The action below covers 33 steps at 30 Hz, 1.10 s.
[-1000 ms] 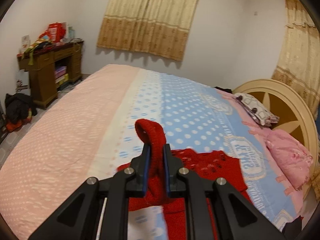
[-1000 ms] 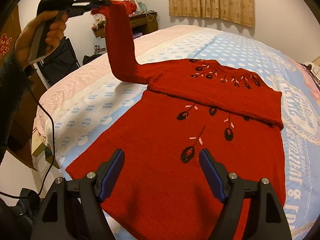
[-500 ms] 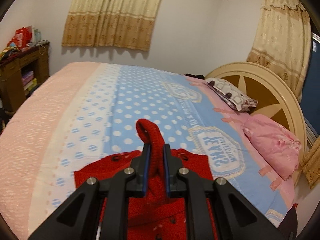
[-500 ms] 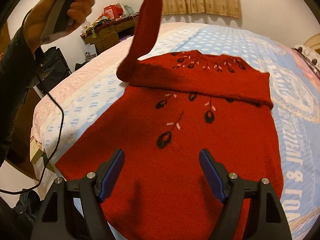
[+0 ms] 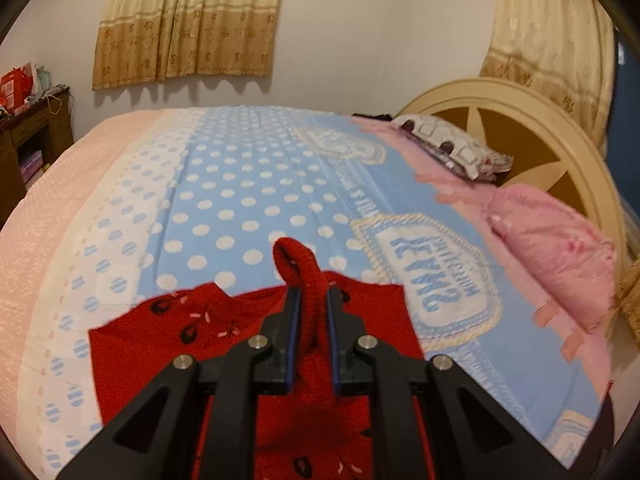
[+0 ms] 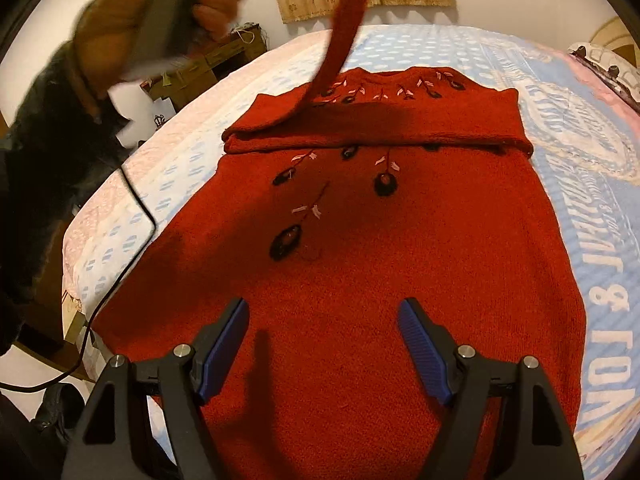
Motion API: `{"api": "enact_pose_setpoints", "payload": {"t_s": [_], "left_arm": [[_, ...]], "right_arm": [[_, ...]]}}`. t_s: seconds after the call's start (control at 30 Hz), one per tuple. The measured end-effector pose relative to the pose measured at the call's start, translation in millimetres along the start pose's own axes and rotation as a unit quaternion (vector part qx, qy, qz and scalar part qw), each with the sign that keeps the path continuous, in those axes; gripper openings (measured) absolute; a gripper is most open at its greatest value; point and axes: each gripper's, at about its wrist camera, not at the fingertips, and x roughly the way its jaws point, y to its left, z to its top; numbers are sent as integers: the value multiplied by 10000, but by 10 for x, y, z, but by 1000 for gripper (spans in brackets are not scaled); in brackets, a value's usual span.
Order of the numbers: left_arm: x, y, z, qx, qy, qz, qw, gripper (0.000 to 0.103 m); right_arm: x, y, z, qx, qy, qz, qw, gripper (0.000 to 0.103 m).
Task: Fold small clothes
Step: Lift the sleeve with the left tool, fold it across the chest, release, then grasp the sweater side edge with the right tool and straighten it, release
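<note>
A red knitted sweater [image 6: 360,248] with dark flower embroidery lies flat on the bed, its top part folded over. My left gripper [image 5: 311,300] is shut on the cuff of the sweater's left sleeve [image 5: 308,280] and holds it high above the sweater's chest. In the right wrist view the sleeve [image 6: 340,32] hangs from that gripper down to the shoulder. My right gripper [image 6: 324,316] is open and empty above the sweater's lower part.
The bed has a blue polka-dot cover [image 5: 240,184] with a pink strip at the left. Pink pillows [image 5: 552,240] and a round headboard [image 5: 532,120] lie at the right. A wooden desk [image 5: 24,136] stands at the far left. A cable [image 6: 120,272] hangs off the bed's left edge.
My left gripper has carried the sleeve cuff to the right, from beside the sweater to above its chest. The right gripper has stayed open and nearly still.
</note>
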Motion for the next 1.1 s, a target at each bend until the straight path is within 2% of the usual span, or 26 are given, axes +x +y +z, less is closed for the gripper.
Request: {"api": "enact_pose_setpoints", "payload": {"t_s": [0.07, 0.1, 0.17, 0.2, 0.23, 0.33, 0.4, 0.57, 0.7, 0.8, 0.9, 1.1], "left_arm": [[108, -137, -84, 273, -25, 196, 9994, 16], [155, -196, -125, 385, 20, 225, 9990, 20], [210, -259, -173, 456, 145, 140, 9988, 38], [197, -273, -198, 484, 126, 76, 9987, 52], [167, -276, -221, 534, 67, 71, 9985, 62], [37, -231, -305, 816, -97, 84, 9966, 70], [-40, -98, -391, 954, -128, 296, 9949, 78], [-164, 497, -744, 1013, -36, 1142, 9883, 79], [-320, 1085, -1110, 544, 207, 1531, 9865, 79], [-396, 1392, -1380, 210, 497, 1562, 9862, 79], [-376, 1522, -1552, 163, 757, 1539, 9850, 79], [-316, 1478, -1540, 175, 705, 1186, 9903, 80]], "right_arm": [[4, 5, -6, 13, -15, -4, 10000, 78], [6, 5, -9, 16, -18, -9, 10000, 78], [10, 9, -22, 2, -22, -18, 10000, 78], [10, 11, -28, -3, -26, -19, 10000, 78], [12, 11, -29, -6, -27, -19, 10000, 78], [-3, 10, -23, -42, -10, -21, 10000, 78], [-39, 19, -10, -141, 46, -18, 9999, 78], [-398, -64, 170, -312, -128, -34, 9994, 78], [-719, -280, 538, -246, -495, -387, 9977, 78], [-758, -451, 844, -256, -531, -812, 9950, 78], [-649, -623, 1075, -124, -341, -860, 9956, 78], [-278, -813, 1405, 330, -214, -1045, 9937, 78]]}}
